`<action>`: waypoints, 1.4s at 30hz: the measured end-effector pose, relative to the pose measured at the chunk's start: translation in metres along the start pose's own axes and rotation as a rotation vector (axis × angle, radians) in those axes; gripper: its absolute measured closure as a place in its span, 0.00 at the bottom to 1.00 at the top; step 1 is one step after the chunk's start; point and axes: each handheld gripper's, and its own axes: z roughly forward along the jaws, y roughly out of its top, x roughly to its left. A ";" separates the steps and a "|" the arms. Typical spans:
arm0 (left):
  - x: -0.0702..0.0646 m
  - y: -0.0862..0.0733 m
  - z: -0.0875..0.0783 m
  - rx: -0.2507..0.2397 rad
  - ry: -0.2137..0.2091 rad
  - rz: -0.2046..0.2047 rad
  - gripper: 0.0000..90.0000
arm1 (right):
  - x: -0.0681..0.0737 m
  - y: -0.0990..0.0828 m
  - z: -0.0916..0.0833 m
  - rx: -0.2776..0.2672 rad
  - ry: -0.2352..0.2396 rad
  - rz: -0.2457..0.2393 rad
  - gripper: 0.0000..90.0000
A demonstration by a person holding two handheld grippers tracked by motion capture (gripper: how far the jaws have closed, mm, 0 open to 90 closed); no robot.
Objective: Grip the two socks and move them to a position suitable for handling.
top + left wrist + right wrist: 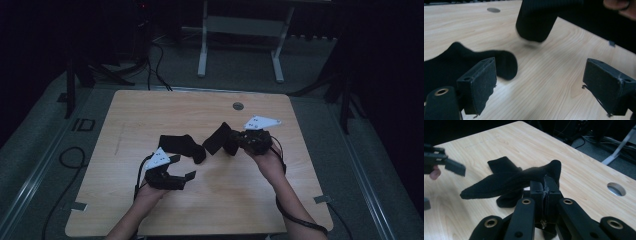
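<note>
High view: my right tongs (235,142) clamp one black sock (218,138) aloft; my left tongs (183,167) gape beside the other sock (181,145) on the table (150,110).

On the desk (150,210) two socks are sitting near the middle. One sock (182,146) is lying flat on the desktop, left of centre. The other sock (218,138) is hanging just to its right, lifted off the surface, pinched at one end by the right tool (235,141), whose jaws are pressed together on it. The left tool (182,167) is hovering nearer the person, just in front of the flat sock, jaws spread apart with nothing between them. A round hole (238,106) is sitting behind both socks, toward the desk's far edge. Beyond the desk, a frame with two legs (240,40) is standing on the floor.
</note>
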 end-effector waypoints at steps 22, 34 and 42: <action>-0.031 0.010 0.034 0.073 0.076 0.124 0.21 | 0.041 -0.016 0.023 0.063 0.089 -0.045 0.97; -0.028 0.009 0.028 0.121 0.186 0.186 0.94 | 0.043 -0.030 0.029 0.093 0.136 -0.024 0.96; -0.025 0.001 0.012 0.122 0.224 0.185 0.95 | 0.027 -0.039 0.026 0.053 0.192 0.086 0.63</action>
